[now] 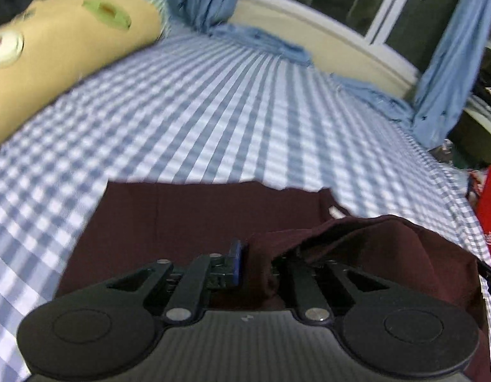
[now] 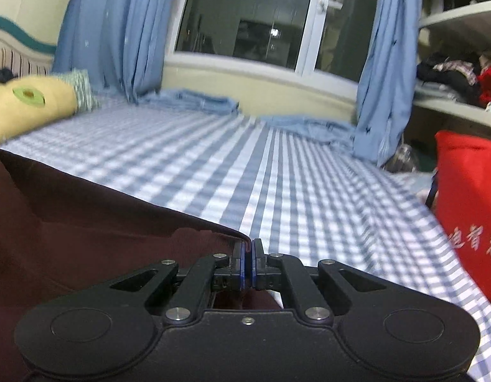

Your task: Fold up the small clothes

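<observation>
Jaws of the right gripper (image 2: 248,262) are sitting pressed together, with the blue pads almost touching and the hem of the maroon garment (image 2: 86,242) pinched between them at the tip. In the right wrist view that garment is hanging to the left of the jaws as a broad dark sheet, and its upper edge is running diagonally from the far left down to the pinch point. The left gripper (image 1: 255,264) is showing a narrow gap: the blue pad (image 1: 235,262) of its left finger is standing exposed, while a bunched fold of the same garment (image 1: 373,248) is draping over its right finger and hiding it, so whether the pads are pressing on the cloth cannot be told. In the left wrist view the rest of the garment is lying flat on the checked bedsheet (image 1: 213,111) directly ahead of the jaws, with its far edge running straight across. A yellow pillow (image 1: 54,47) is resting at the far left of the bed, well apart from the garment, and a red bag (image 2: 468,210) is standing beside the bed on the right. Both views are slightly blurred.
</observation>
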### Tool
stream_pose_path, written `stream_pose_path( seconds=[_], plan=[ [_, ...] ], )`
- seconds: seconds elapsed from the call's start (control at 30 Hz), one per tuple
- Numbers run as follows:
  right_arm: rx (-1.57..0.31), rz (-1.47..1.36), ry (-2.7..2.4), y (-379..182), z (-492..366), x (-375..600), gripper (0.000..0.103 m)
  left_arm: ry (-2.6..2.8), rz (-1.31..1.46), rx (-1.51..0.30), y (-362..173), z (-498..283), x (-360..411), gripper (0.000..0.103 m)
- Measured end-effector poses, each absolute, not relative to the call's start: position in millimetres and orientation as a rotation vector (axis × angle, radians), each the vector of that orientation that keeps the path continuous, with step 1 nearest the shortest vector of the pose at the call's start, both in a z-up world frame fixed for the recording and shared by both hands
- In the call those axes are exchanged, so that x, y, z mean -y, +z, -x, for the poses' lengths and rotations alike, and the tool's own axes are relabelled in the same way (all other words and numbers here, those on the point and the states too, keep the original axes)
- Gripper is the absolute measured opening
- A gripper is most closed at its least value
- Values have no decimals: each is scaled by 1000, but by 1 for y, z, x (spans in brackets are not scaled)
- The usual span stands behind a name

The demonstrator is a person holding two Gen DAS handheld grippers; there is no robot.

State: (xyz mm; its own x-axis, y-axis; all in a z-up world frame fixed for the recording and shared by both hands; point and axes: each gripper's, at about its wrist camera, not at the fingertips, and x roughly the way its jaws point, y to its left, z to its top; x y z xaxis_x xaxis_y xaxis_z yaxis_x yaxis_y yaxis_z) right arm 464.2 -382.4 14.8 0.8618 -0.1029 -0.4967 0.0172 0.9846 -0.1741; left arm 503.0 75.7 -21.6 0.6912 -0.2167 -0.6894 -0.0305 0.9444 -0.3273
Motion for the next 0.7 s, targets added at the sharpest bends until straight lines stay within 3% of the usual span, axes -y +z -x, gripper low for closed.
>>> stream_pose_path(
  seconds=[0.1,0.2,0.33,0.4,0.5,0.57,0.7],
  plan=[
    [-576,153,-75,-4,-475,382,3,-74,353,-815,-32,-505,-80,42],
    [-601,126,-78,-15,-481,386,3,-56,366,-817,-31,-502,-83,57],
    [-602,122,-72,-15,-483,388,6,-18,362,-758,-19,-489,-92,89],
    [-607,122,-73,-14,-483,391,8,-17,365,-736,-11,-484,-97,92],
    [-604,93,-57,-10,-479,399,29,-6,341,-730,1,-472,-99,99],
    [-582,91,-52,-3,-474,403,53,-28,306,-707,6,-457,-93,99],
    [-495,118,89,15,-463,402,71,-131,225,-641,13,-432,-68,102]
  ],
)
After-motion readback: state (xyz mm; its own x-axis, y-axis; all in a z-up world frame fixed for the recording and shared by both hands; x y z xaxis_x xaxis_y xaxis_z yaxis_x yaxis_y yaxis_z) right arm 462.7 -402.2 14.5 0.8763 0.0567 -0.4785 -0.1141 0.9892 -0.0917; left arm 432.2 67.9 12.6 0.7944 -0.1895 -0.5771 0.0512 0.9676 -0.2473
